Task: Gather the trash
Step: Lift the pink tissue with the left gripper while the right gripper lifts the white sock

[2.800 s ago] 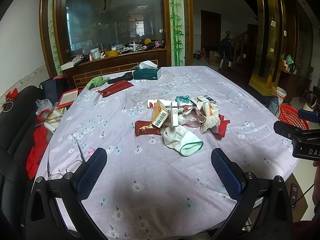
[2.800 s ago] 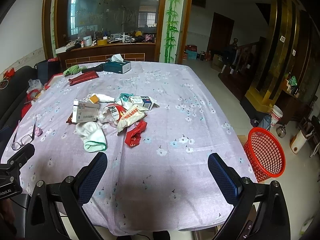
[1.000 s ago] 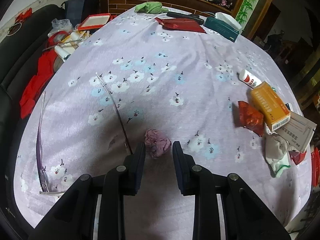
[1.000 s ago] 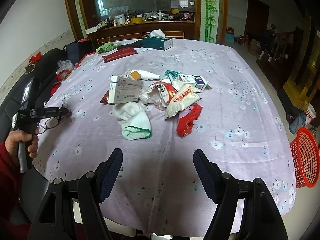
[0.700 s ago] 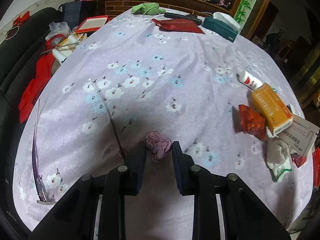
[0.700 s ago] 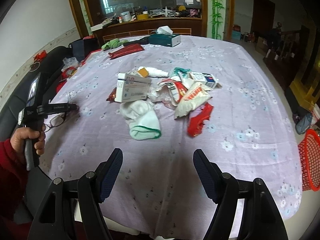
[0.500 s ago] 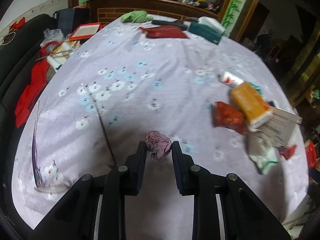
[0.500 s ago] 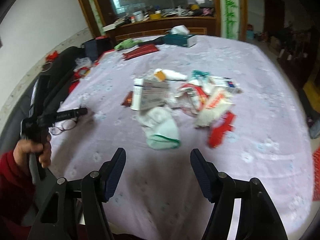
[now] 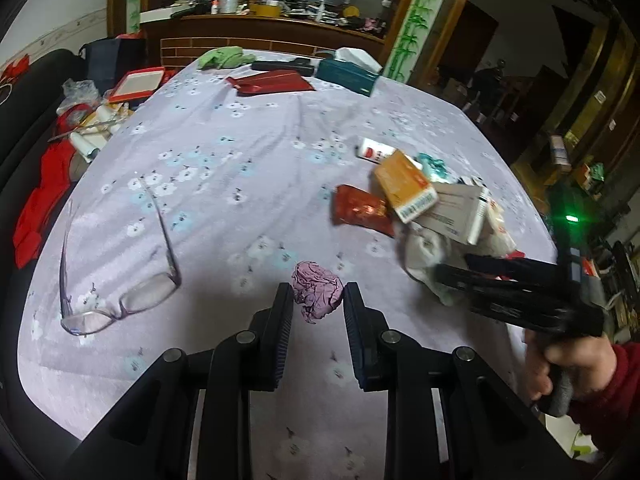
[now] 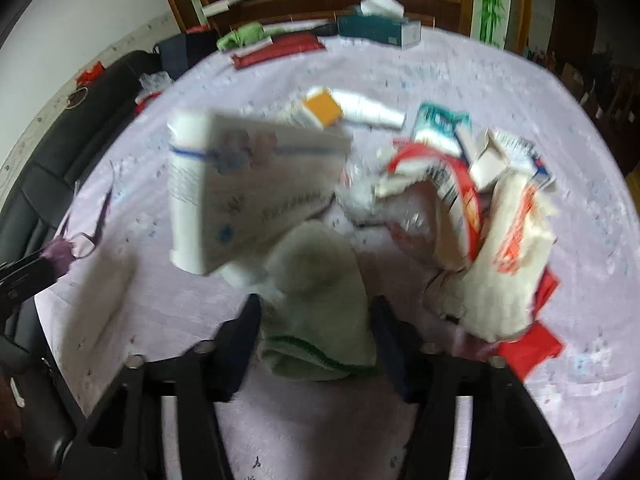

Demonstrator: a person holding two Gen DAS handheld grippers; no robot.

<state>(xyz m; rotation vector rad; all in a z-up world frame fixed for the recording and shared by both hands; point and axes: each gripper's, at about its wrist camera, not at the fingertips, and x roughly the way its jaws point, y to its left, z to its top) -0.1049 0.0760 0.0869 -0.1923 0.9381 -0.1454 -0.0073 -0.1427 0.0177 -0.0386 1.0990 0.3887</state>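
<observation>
**Paper ball pinched on the left, sock straddled on the right**

Left wrist: we see our left gripper [image 9: 317, 306] clamped on the crumpled paper ball [image 9: 317, 293], apparently lifted clear of the tablecloth [image 9: 240, 152]; glasses [image 9: 116, 300] lie well to its left.

Right wrist, blurred: our right gripper [image 10: 316, 320] is spread wide, fingers either side of the sock [image 10: 320, 300], which runs lengthwise straight ahead. A white box [image 10: 240, 188] lies just beyond.
</observation>
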